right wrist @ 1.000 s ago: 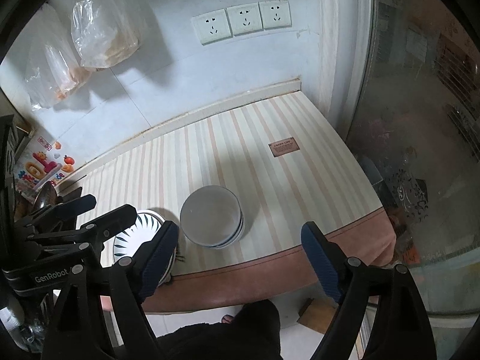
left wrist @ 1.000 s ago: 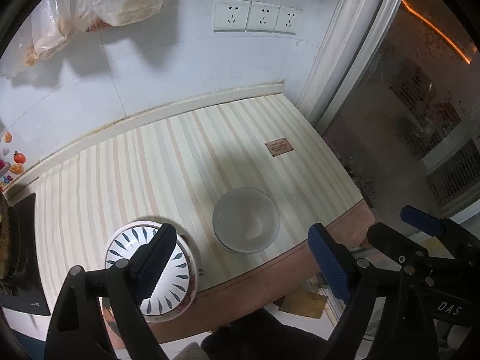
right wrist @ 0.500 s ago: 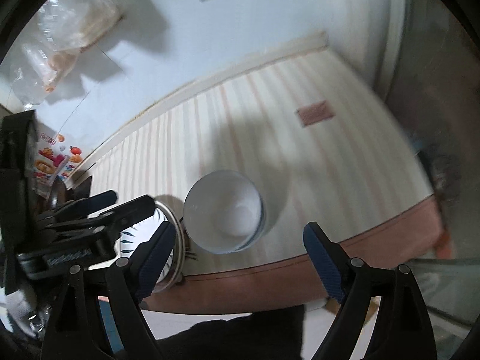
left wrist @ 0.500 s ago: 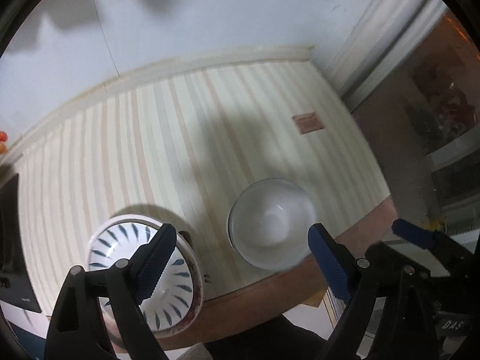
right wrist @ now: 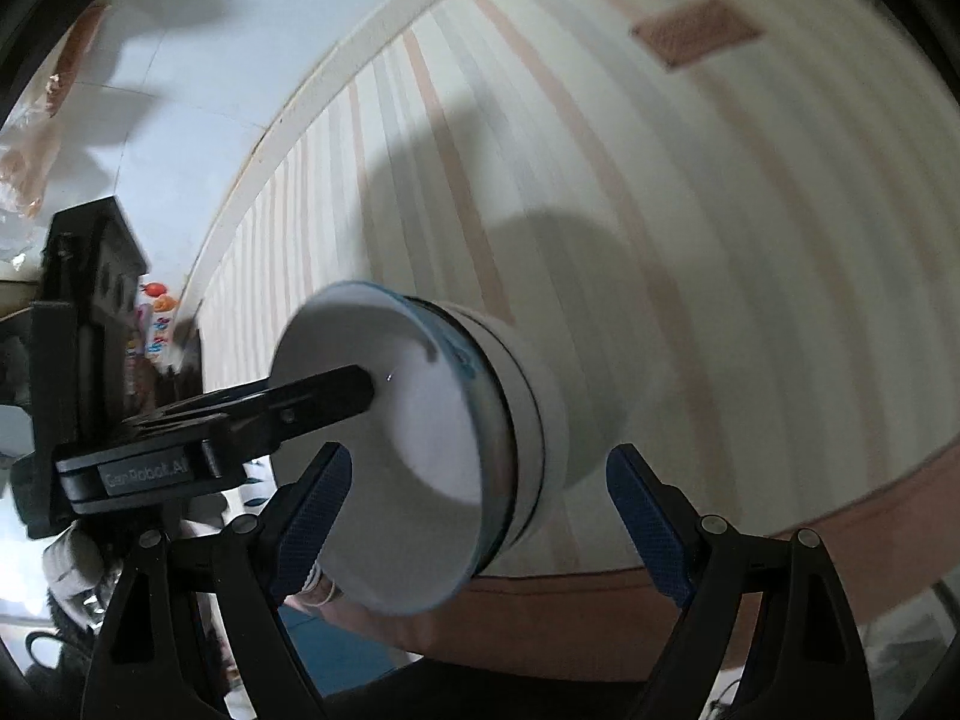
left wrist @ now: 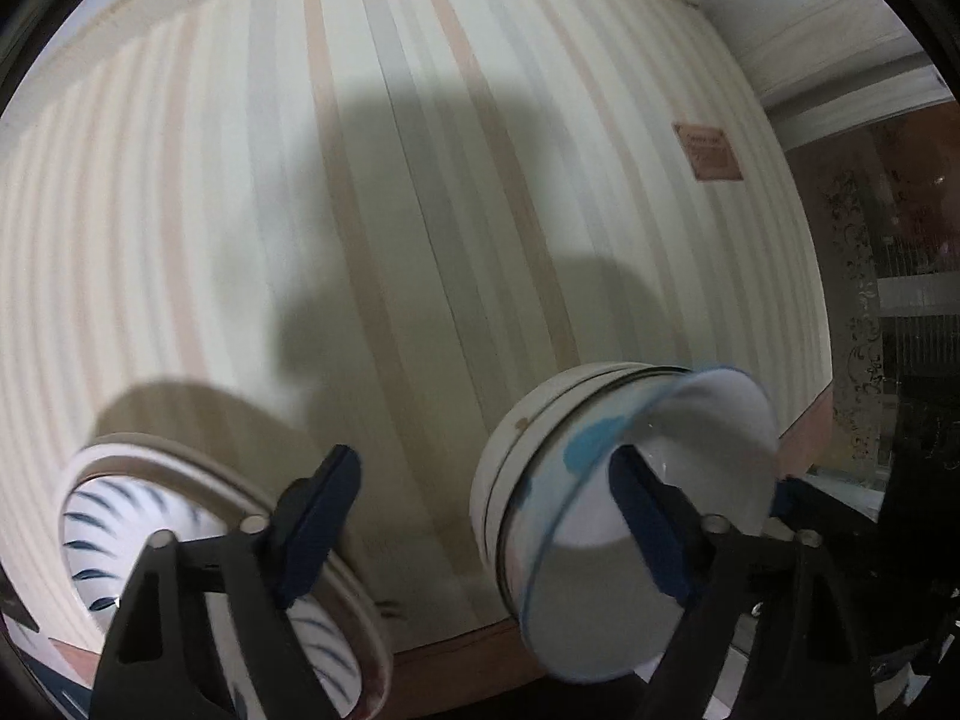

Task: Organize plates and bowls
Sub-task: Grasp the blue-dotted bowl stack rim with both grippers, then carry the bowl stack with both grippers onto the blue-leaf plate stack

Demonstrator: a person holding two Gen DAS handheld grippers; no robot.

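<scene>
A stack of white bowls (left wrist: 660,450) stands near the front edge of the striped counter (left wrist: 420,180); the top one has a blue rim. My left gripper (left wrist: 483,462) straddles its left wall, one finger (right wrist: 324,387) inside the bowl and the other outside. Its jaws are closing, with a gap still beside the wall. A blue-patterned bowl (left wrist: 120,528) on a plate sits to the left, partly behind that outer finger. My right gripper (right wrist: 480,456) hangs open just in front of the white stack (right wrist: 528,408), with nothing between its pads.
A brown label (left wrist: 708,153) lies on the cloth at the far right. The counter's pink front edge (right wrist: 840,516) runs just below the bowls. Plastic bags (right wrist: 36,120) hang on the white wall at the left. Bare striped surface stretches behind both bowls.
Both grippers have dropped close to the counter and tipped further downward. The left jaws have narrowed, and one left finger now sits inside the white bowl.
</scene>
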